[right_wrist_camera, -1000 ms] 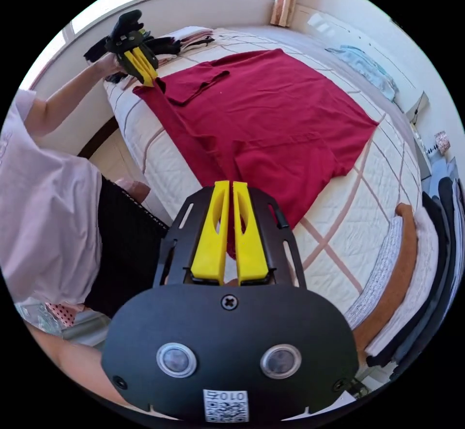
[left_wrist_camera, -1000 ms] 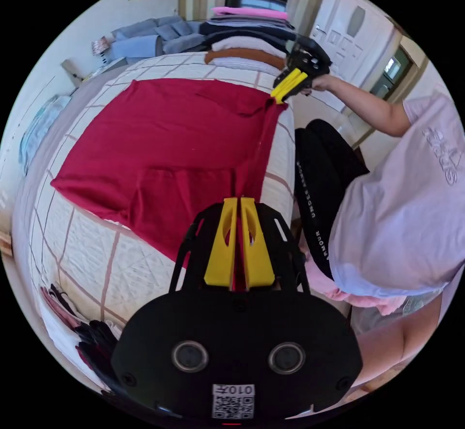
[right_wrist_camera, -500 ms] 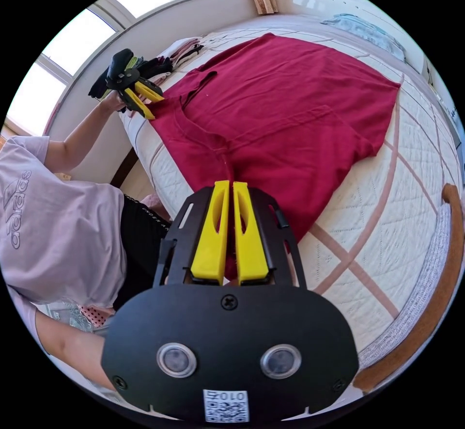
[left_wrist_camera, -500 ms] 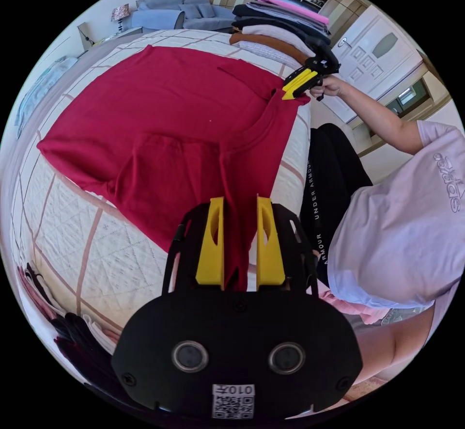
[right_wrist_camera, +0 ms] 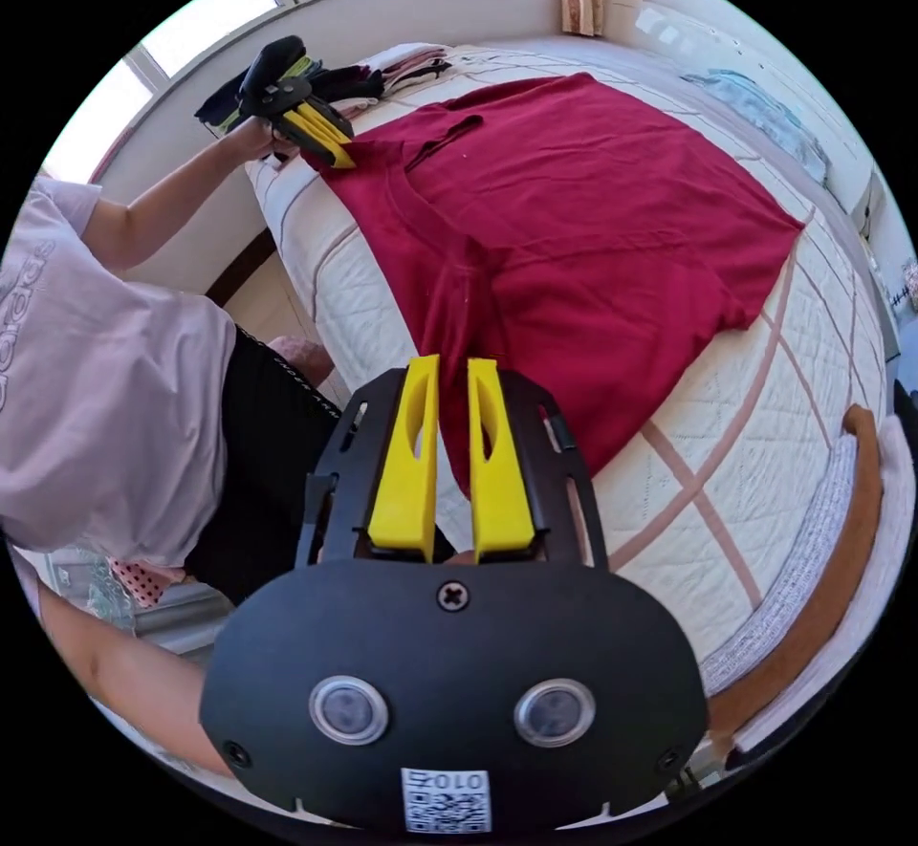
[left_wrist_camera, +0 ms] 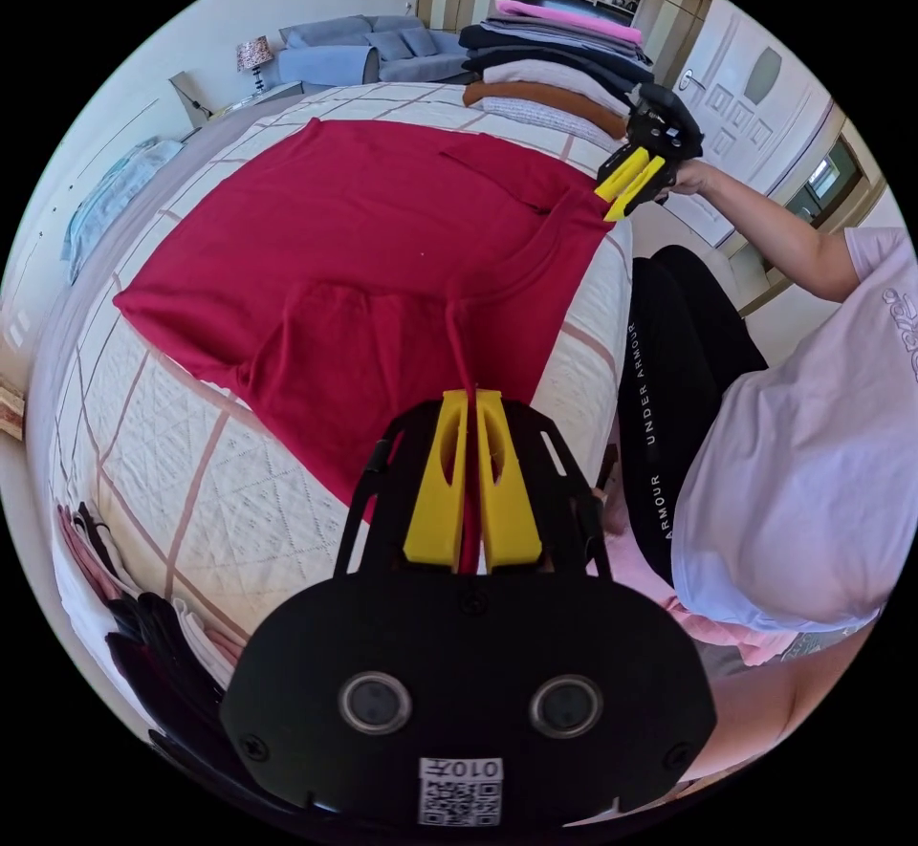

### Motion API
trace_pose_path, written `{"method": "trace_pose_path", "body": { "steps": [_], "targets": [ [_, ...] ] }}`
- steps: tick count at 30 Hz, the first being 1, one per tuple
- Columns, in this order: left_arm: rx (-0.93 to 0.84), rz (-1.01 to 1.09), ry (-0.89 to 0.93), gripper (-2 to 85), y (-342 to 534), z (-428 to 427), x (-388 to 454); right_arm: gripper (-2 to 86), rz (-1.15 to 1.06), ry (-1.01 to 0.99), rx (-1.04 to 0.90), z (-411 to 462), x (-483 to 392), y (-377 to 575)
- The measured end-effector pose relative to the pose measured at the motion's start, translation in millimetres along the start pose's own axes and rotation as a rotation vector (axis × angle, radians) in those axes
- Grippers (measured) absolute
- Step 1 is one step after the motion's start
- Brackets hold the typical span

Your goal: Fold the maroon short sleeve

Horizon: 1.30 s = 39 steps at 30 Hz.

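Note:
The maroon short-sleeve shirt (left_wrist_camera: 363, 244) lies spread flat on the quilted bed (left_wrist_camera: 143, 464), with its near edge drawn up into a ridge. In the left gripper view my left gripper (left_wrist_camera: 469, 395) is shut on that edge, a strip of maroon cloth pinched between the jaws. My right gripper (left_wrist_camera: 612, 206) sits at the shirt's far corner by the bed's side. In the right gripper view my right gripper (right_wrist_camera: 449, 363) stands open, its tips just short of the shirt (right_wrist_camera: 593, 206). The left gripper (right_wrist_camera: 342, 158) holds the far corner there.
A tall stack of folded clothes (left_wrist_camera: 555, 72) stands at one end of the bed, and a darker pile (left_wrist_camera: 143, 617) at the other. The person (left_wrist_camera: 794, 464) stands against the bed's side. A sofa (left_wrist_camera: 335, 53) and a door (left_wrist_camera: 746, 91) lie beyond.
My left gripper, open half a second ago, has shut on the shirt's edge again. My right gripper, shut on the cloth before, has opened. Both views have shifted with the hands.

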<state>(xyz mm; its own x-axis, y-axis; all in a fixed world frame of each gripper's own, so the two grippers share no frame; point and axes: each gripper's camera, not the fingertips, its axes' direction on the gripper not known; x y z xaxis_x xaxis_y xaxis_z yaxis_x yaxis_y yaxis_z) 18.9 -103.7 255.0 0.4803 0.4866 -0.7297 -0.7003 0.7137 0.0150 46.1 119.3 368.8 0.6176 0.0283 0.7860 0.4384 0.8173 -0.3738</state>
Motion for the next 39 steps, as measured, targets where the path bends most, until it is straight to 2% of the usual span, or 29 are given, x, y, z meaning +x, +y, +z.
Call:
{"method": "trace_pose_path", "body": {
  "steps": [2,7,14,20,27,34,39],
  "targets": [
    [0.019,-0.010,-0.003,-0.1,2.2,-4.7,0.7,3.2,0.016,0.073,0.028,-1.4,-9.4,6.7],
    [0.096,0.016,-0.051,-0.2,13.3,-35.2,23.0,2.4,0.077,0.096,0.105,-21.4,-12.4,22.0],
    [0.068,0.187,-0.192,-0.2,27.4,-70.3,93.2,2.9,-0.033,0.143,0.191,-70.9,-58.2,39.2],
    [-0.035,0.265,-0.192,-0.2,26.9,-75.0,132.2,2.9,-0.096,0.127,0.127,-85.6,-87.8,43.7],
    [-0.117,0.330,-0.065,-0.2,45.3,-95.2,192.1,2.9,-0.179,0.045,0.019,-105.3,-146.2,55.9],
    [-0.105,0.208,-0.005,-0.2,40.3,-84.8,165.2,3.0,-0.118,0.009,-0.015,-89.5,-144.8,45.2],
    [-0.143,0.252,0.001,-0.2,1.0,-101.5,110.7,3.0,-0.171,0.073,-0.058,-104.3,-112.5,0.4]
  ]
}}
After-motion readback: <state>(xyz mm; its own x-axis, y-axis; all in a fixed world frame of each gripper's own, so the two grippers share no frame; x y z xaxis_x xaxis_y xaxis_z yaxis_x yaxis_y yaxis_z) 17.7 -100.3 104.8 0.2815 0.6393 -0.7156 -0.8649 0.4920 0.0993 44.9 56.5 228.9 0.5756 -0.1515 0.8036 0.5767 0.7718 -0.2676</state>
